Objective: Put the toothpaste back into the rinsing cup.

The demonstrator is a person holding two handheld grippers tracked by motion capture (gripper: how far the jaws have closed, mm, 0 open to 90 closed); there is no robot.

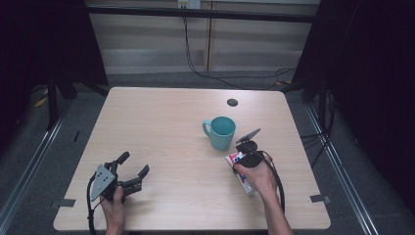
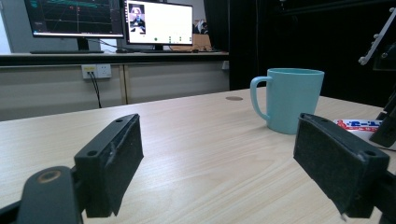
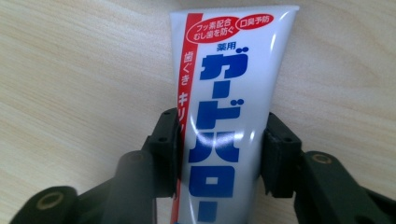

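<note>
A white toothpaste tube with blue and red print lies flat on the wooden table, near the right front. My right gripper is shut on the tube, one pad pressed against each side of it. From the high view, the right gripper points down over the tube, just in front of a teal mug. The mug stands upright with its handle to the left. My left gripper rests at the left front, open and holding nothing. The left gripper view looks between its open jaws toward the mug and the tube.
A round cable hole sits near the table's far edge. Dark frame posts stand at both back corners, and cables hang behind the table. Two monitors stand on a bench beyond the table in the left gripper view.
</note>
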